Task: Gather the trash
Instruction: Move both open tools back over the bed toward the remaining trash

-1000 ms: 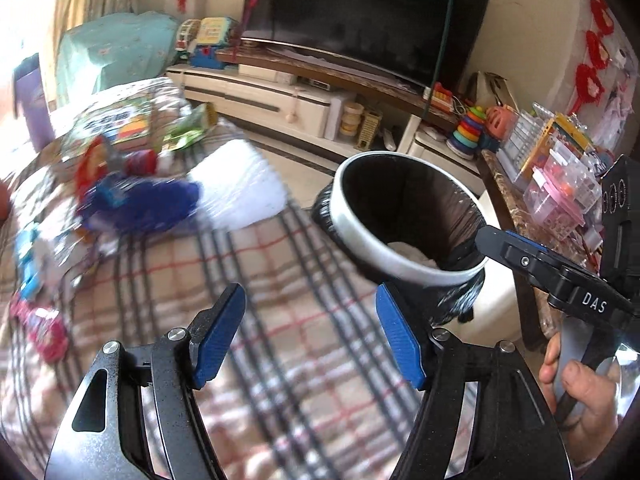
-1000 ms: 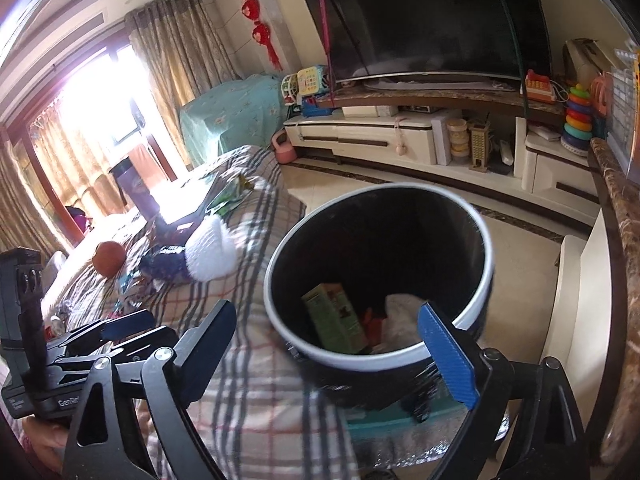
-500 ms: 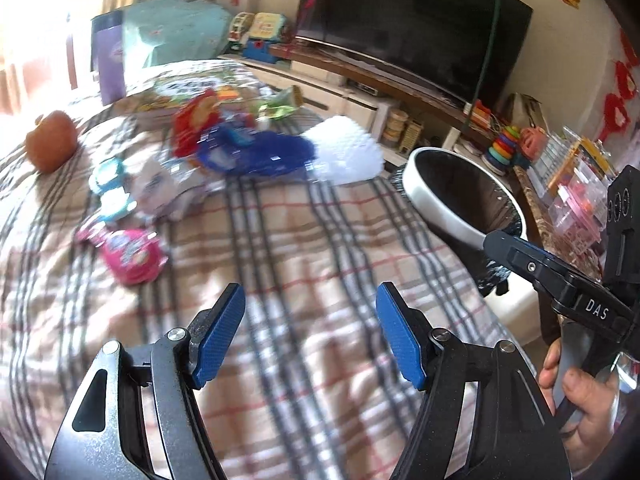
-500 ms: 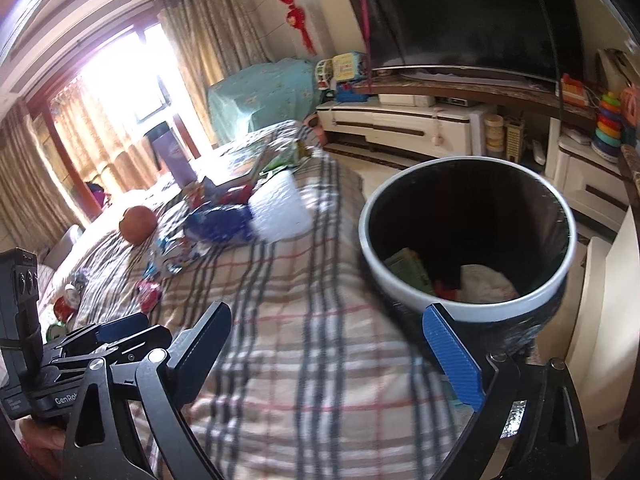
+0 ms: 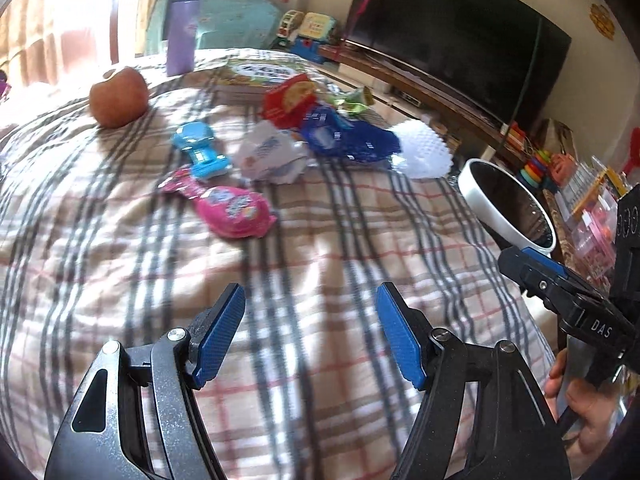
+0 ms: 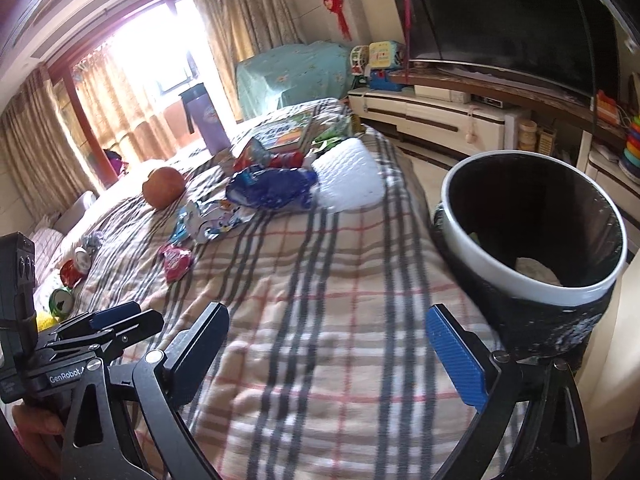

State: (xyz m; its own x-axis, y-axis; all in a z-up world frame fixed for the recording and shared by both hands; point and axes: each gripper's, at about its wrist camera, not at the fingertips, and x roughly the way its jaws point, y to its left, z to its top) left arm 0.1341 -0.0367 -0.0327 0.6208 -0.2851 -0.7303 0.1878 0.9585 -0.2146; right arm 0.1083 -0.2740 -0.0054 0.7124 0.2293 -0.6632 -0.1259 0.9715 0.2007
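Observation:
Wrappers lie on the plaid blanket (image 5: 304,264): a pink packet (image 5: 232,210), a white crumpled wrapper (image 5: 270,156), a blue bag (image 5: 348,140), a red packet (image 5: 290,98) and a white foam net (image 5: 424,150). The white-rimmed trash bin (image 6: 532,240) with a black liner stands off the blanket's right edge and holds some trash. My left gripper (image 5: 312,334) is open and empty above the bare blanket, well short of the wrappers. My right gripper (image 6: 332,360) is open and empty, left of the bin. The pink packet (image 6: 176,260) and blue bag (image 6: 272,188) also show in the right wrist view.
An apple (image 5: 118,96), a blue toy car (image 5: 202,150), a purple cup (image 5: 182,36) and a picture book (image 5: 260,76) lie farther back. A TV (image 6: 520,20) on a low cabinet stands beyond. Toy clutter sits on a shelf (image 5: 592,208) at right.
Both grippers swung left, away from the bin toward the wrappers. The bin moved to the right of both views. Both stayed open and empty.

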